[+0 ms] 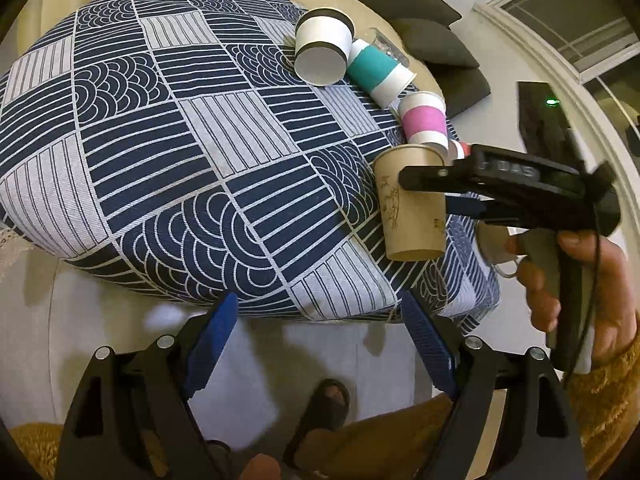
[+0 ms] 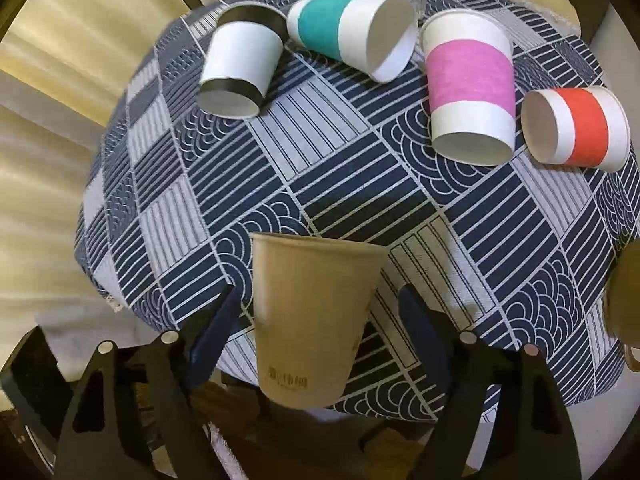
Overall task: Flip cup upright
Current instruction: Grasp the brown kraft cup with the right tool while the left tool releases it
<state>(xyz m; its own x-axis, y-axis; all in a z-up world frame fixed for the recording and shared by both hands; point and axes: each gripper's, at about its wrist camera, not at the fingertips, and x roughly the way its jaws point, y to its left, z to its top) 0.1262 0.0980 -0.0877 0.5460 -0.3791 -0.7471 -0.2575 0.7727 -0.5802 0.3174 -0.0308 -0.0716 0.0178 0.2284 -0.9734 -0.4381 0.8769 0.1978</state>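
Brown paper cup [image 2: 314, 320] upright between spread fingers of right tool [image 2: 316, 320], gaps visible each side, left tool [image 1: 320, 344] released, empty, tabletop [image 1: 160, 160] beyond

My right gripper [image 2: 316, 312] is wide open, and the brown cup [image 2: 312, 320] stands between my fingers with gaps on both sides. Four striped cups lie farther back on the blue tablecloth [image 2: 340, 184].

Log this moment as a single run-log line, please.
brown cup: upright, between fingers of right gripper | right jaws: open, no contact visible | left gripper: open, empty, off table edge | other paper cups: untouched
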